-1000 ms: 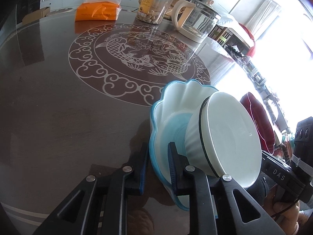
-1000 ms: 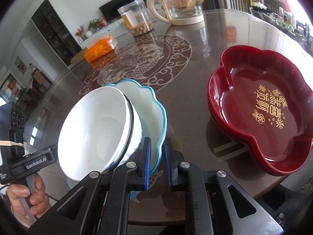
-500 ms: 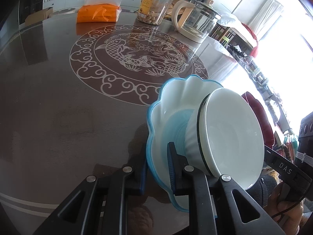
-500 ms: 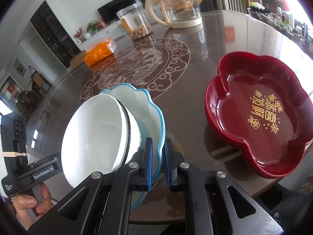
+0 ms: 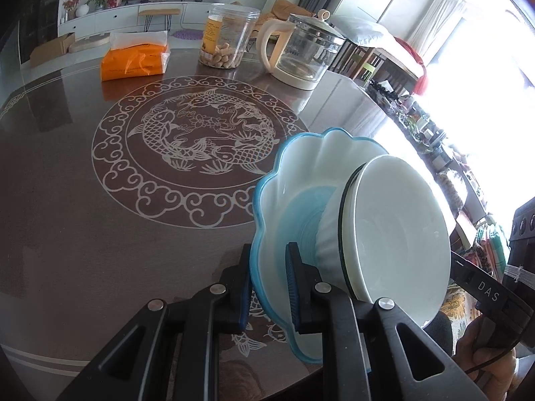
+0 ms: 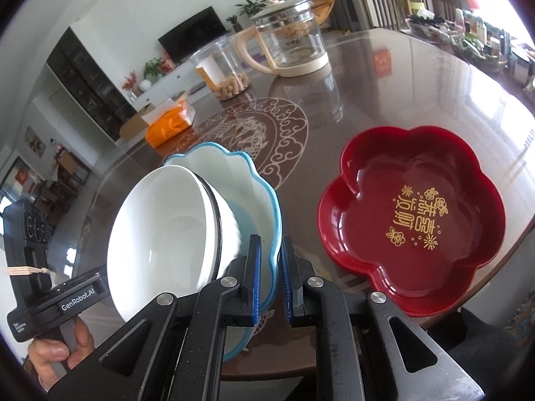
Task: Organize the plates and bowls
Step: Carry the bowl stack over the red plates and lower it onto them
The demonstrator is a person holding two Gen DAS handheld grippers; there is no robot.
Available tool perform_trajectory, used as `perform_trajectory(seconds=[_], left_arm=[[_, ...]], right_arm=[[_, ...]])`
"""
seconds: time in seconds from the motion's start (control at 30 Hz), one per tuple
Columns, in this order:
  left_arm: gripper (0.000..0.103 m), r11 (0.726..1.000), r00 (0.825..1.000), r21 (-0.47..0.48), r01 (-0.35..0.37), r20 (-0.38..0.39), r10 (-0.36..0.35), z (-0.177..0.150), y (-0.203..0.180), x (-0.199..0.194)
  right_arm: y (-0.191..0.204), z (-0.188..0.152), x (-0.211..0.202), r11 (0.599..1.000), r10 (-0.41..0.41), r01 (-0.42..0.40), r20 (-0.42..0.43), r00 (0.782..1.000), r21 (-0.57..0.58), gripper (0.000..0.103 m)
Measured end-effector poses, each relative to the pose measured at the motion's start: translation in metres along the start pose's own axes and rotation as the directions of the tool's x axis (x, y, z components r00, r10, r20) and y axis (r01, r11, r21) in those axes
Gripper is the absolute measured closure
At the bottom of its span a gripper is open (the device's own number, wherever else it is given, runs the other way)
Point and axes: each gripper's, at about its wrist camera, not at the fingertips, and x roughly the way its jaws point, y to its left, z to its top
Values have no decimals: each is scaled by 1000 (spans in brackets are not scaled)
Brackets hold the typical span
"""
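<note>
A blue-rimmed scalloped plate (image 5: 301,180) holds stacked white bowls (image 5: 394,234) and is lifted and tilted above the table. My left gripper (image 5: 267,287) is shut on the plate's near rim. My right gripper (image 6: 269,277) is shut on the opposite rim of the same plate (image 6: 257,187), with the white bowls (image 6: 167,234) to its left. A red flower-shaped plate (image 6: 418,214) with gold characters lies flat on the table to the right of the right gripper.
A dark round table (image 5: 83,217) has a fish pattern in the middle. At its far side stand an orange tissue pack (image 5: 133,60), a clear jar of nuts (image 5: 227,40) and a glass kettle (image 5: 301,56). The table edge runs close below both grippers.
Both grippers have raised the blue plate with the bowls and tilted it more upright. The red plate has not moved.
</note>
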Motion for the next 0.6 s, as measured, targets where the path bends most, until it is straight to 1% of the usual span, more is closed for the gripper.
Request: perform_trajectory(seconds=[0.13, 0.23, 0.43, 0.6], left_arm=[[86, 998, 1000, 51, 21, 4, -21, 12, -33, 5], [86, 995, 999, 87, 44, -7, -44, 21, -59, 14], [86, 986, 995, 143, 88, -49, -82, 33, -107, 47], [87, 980, 993, 173, 100, -82, -87, 34, -139, 75]], right_arm=[[-15, 11, -19, 999, -30, 30, 27, 999, 18, 89], [-32, 21, -31, 997, -59, 56, 48, 997, 45, 89], [-73, 36, -43, 986, -133, 124, 67, 989, 115, 89], [-111, 38, -44, 970, -179, 166, 61, 982, 178, 89]])
